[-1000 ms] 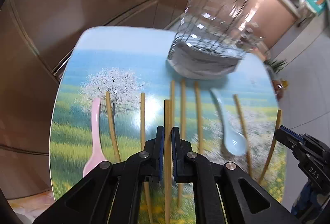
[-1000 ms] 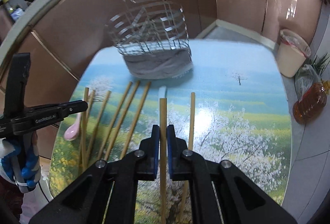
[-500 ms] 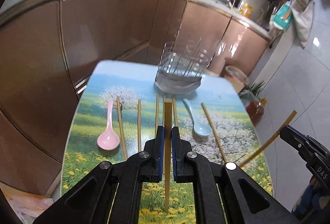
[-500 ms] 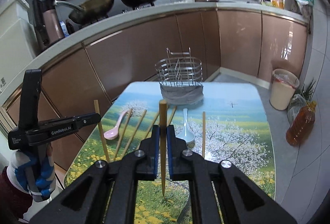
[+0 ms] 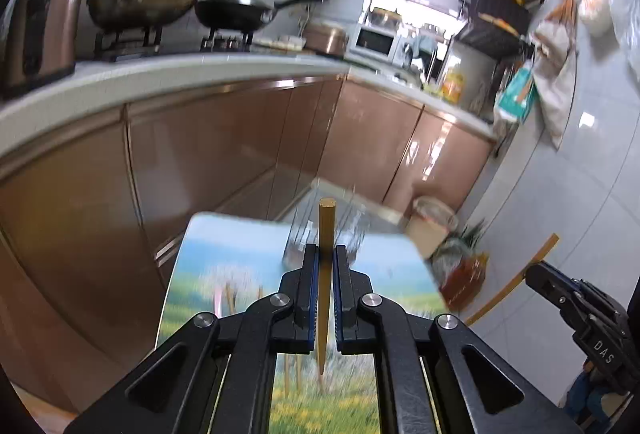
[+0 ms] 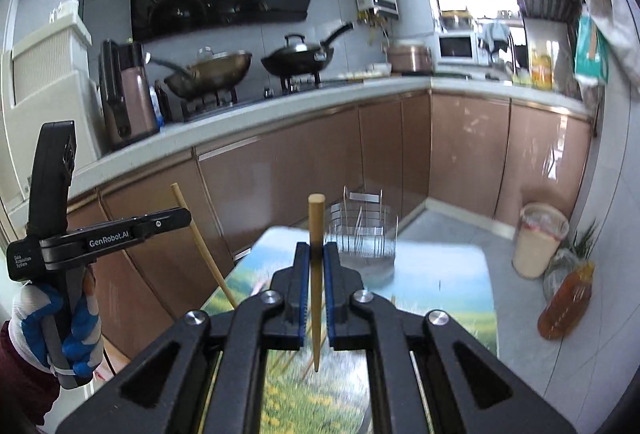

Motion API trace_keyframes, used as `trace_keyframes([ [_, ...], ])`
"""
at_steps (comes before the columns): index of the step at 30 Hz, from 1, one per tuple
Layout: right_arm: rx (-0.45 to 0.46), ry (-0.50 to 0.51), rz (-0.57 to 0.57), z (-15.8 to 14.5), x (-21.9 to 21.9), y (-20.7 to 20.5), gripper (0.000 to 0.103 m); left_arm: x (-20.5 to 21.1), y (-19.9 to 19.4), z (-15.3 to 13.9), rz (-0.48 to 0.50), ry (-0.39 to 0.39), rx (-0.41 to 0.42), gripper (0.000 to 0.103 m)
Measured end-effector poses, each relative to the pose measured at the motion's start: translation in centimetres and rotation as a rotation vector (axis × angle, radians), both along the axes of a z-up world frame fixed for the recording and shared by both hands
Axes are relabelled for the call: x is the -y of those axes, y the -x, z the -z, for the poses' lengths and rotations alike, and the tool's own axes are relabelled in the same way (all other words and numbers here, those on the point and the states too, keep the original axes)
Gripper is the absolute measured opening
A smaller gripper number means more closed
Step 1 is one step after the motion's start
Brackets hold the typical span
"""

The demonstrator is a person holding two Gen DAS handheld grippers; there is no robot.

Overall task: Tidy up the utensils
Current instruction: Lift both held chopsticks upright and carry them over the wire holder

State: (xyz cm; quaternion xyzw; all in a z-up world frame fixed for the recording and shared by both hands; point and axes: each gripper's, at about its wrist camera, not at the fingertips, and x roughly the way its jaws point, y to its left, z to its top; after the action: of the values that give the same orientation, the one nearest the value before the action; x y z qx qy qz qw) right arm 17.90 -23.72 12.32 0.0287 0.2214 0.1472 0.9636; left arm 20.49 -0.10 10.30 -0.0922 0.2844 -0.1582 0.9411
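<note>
My left gripper (image 5: 324,254) is shut on a wooden chopstick (image 5: 326,226) that stands nearly upright between its pads, high above the table (image 5: 224,250). My right gripper (image 6: 315,250) is shut on a second chopstick (image 6: 315,222), also upright. Each gripper shows in the other's view: the right one (image 5: 536,274) with its chopstick (image 5: 516,278), the left one (image 6: 182,220) with its chopstick (image 6: 200,238). A wire utensil basket (image 6: 362,234) (image 5: 320,234) stands at the table's far end. A pink spoon (image 5: 218,300) and more chopsticks lie blurred on the table below.
The table has a printed landscape top and stands against brown cabinets (image 6: 400,162). To its right on the floor are a white bin (image 6: 538,246) and an oil bottle (image 6: 566,302). A gloved hand (image 6: 52,318) holds the left gripper. Pans (image 6: 296,60) sit on the stove behind.
Both grippers have risen well above the table and tilted up, each keeping its chopstick. The table and basket have shrunk low in both views, and the kitchen counter has come into sight.
</note>
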Motion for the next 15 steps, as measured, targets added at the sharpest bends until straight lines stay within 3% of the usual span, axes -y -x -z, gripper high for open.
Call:
trace_keyframes([
  [8,0.088,0.019,0.025,-5.8,0.1,-8.0,0.006,1.8,-6.7,-5.3,-0.008,0.017,0.097,0.006],
  [11,0.098,0.023,0.039,-6.2,0.2,-12.1,0.006,3.0,-10.1,-5.3,-0.014,0.014,0.112,0.006],
  [15,0.084,0.028,0.060,-4.6,0.4,-17.6,0.006,4.3,-15.2,-3.7,-0.032,0.017,0.102,0.006],
])
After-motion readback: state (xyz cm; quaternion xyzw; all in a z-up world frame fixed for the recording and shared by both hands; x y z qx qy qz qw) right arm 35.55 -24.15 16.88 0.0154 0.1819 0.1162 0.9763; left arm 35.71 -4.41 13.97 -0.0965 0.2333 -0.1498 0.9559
